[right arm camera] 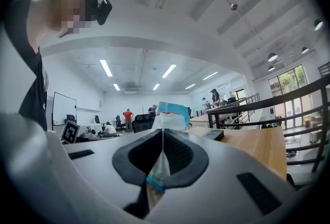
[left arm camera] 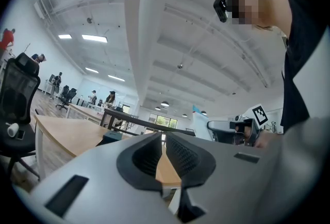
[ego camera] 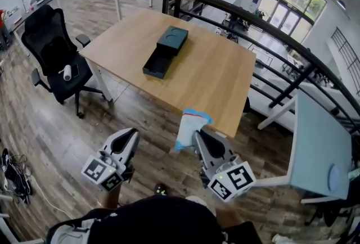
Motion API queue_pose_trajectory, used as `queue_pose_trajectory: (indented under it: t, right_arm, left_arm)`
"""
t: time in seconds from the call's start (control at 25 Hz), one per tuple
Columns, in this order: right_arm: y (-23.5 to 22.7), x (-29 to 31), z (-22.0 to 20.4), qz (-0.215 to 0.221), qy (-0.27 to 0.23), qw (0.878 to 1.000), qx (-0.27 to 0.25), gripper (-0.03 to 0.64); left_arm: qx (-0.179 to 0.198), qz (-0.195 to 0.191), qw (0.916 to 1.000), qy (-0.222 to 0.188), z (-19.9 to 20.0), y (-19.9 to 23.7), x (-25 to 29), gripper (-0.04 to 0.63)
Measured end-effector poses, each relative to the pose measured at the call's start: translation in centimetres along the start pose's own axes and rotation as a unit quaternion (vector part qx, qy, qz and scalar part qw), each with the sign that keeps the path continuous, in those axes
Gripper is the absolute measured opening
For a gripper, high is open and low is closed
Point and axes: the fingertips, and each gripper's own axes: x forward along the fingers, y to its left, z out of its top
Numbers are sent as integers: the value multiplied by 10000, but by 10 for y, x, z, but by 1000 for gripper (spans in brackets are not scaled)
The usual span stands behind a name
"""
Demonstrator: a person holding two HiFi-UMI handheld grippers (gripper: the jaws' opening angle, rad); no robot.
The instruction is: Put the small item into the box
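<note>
A dark box (ego camera: 165,50) lies on the wooden table (ego camera: 219,85), its lid slid back and its tray open toward the near side; it shows small in the right gripper view (right arm camera: 212,134). My right gripper (ego camera: 198,137) is shut on a small white packet with blue ends (ego camera: 190,127), held upright before the table's near edge. The packet (right arm camera: 166,120) sticks up between the jaws in the right gripper view. My left gripper (ego camera: 130,137) hangs over the floor to the left, its jaws together with nothing between them (left arm camera: 163,156).
A black office chair (ego camera: 56,54) with a white roll on its seat stands left of the table. A dark railing (ego camera: 264,29) runs behind the table at right. A pale blue panel (ego camera: 315,147) stands at the right. More desks and people are far back.
</note>
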Motion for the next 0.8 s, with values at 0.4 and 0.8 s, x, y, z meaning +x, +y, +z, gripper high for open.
queue_pose_trajectory:
  t: [0.4,0.8]
  right_arm:
    - [10,25,-10,191,170,9996,-71,25]
    - [-7,85,-2,705,6,9975,9,25]
  left_arm:
    - [-258,439,9986,-105,-6,24,-31,25]
    - [-1,1207,9923,-274,14,65,-41,25]
